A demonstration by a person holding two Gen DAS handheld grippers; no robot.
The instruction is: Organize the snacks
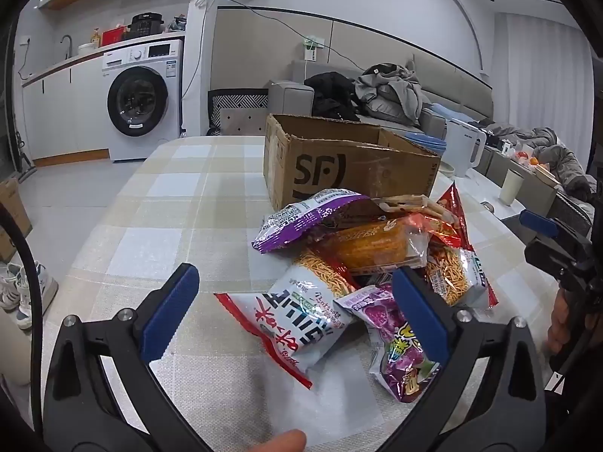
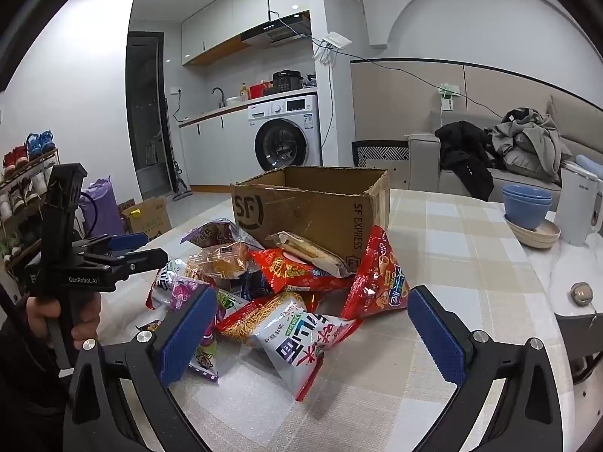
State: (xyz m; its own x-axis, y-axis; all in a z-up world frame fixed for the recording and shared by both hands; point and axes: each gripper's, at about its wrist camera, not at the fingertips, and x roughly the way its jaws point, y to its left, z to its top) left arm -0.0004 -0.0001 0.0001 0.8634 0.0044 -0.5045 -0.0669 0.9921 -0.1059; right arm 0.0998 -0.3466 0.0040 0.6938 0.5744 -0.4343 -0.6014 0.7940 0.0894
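A heap of snack packets lies on the checked tablecloth (image 1: 169,203) in front of an open cardboard box (image 1: 350,165) (image 2: 309,207). My left gripper (image 1: 294,312) is open just above the near end of the heap. A white and red noodle bag (image 1: 301,320) and a purple candy bag (image 1: 392,339) lie below its blue pads, untouched. Further back lie a purple chip bag (image 1: 305,218) and an orange bread pack (image 1: 377,245). My right gripper (image 2: 312,335) is open too, over another white noodle bag (image 2: 294,335), near a red bag (image 2: 377,278). Each view shows the other gripper (image 1: 542,233) (image 2: 150,248) at its edge.
Stacked blue bowls (image 2: 527,207) on beige plates and a white kettle (image 2: 576,207) stand at the table's far right. A small round object (image 2: 582,293) lies near the right edge. A sofa with piled clothes (image 1: 392,94) and a washing machine (image 1: 139,101) are behind the table.
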